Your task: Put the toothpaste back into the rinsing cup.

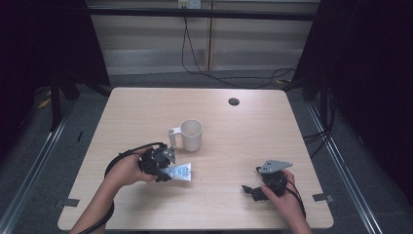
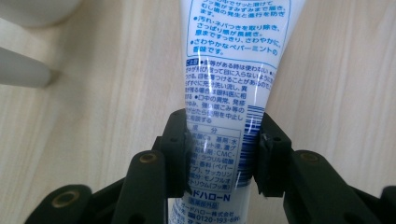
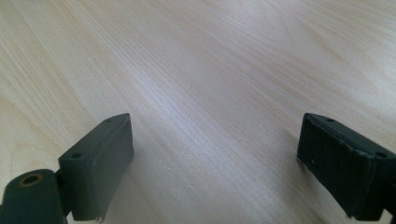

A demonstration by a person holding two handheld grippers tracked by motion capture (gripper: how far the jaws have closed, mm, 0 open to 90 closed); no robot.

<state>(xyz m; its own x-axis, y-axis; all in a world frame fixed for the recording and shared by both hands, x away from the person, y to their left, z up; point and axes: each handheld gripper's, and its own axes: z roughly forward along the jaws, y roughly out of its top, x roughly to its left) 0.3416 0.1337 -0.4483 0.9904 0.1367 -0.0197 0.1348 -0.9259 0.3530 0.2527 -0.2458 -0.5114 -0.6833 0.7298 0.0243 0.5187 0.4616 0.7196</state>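
One tube [image 2: 224,93] is the thing in hand: a soft white squeeze tube printed with blue Japanese text, a blue-framed block of writing higher up and a blue barcode strip along one edge. It lies flat on the pale wooden surface [image 1: 234,141], just in front of the mug, with its broad flat end pointing toward the middle of the surface. In the high view its label shows as a white and blue patch [image 1: 181,171].

Two tools are at work. The left tool [image 2: 223,149] has its black pads pressed on either side of the tube near its narrower end, so it grips the tube; in the high view the same tool [image 1: 163,171] sits low on the surface at the tube's left end, with the person's left hand [image 1: 125,169] behind it. The right tool [image 3: 212,158] stands wide, with bare wood between its pads and nothing held; in the high view it [image 1: 251,190] rests on the surface well apart from the tube, toward the near right corner, in the person's right hand [image 1: 285,195].

One white mug [image 1: 191,134] stands upright just behind the tube, its handle turned to the left. One small dark round hole [image 1: 234,101] lies near the far edge. Nothing lies between the tube and the mug.
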